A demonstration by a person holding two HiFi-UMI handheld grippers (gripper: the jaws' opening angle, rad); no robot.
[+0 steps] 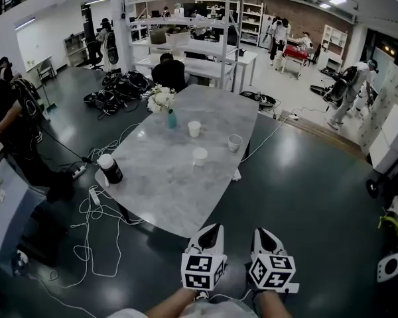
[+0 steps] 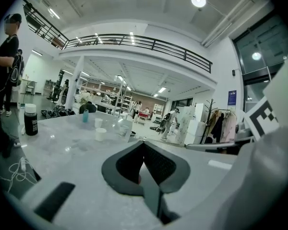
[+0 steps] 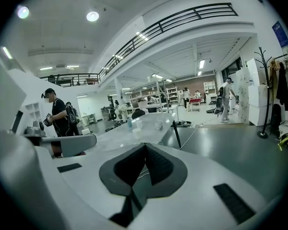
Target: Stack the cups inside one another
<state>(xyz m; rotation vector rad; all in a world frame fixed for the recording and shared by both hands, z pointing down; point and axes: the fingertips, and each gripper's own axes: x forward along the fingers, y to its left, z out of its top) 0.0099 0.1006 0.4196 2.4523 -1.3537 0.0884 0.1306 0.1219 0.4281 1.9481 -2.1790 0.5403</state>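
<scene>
Three white cups stand apart on the grey marble table (image 1: pixel 166 197): one far (image 1: pixel 194 128), one to the right (image 1: pixel 234 142), one nearer (image 1: pixel 199 156). My left gripper (image 1: pixel 213 230) and right gripper (image 1: pixel 261 233) hover side by side over the floor, short of the table's near corner, well away from the cups. Both are shut with nothing between the pads. The left gripper view shows its jaws (image 2: pixel 144 143) closed and the cups (image 2: pixel 101 134) far ahead. In the right gripper view the closed jaws (image 3: pixel 145 145) point toward the table, with a cup (image 3: pixel 159 125) far beyond.
A black bottle with a white lid (image 1: pixel 109 168) stands at the table's left edge. A teal vase (image 1: pixel 171 118) with white flowers sits at the far end. Cables (image 1: pixel 96 211) trail over the floor left of the table. A person (image 1: pixel 13 121) stands at the left; others are farther back.
</scene>
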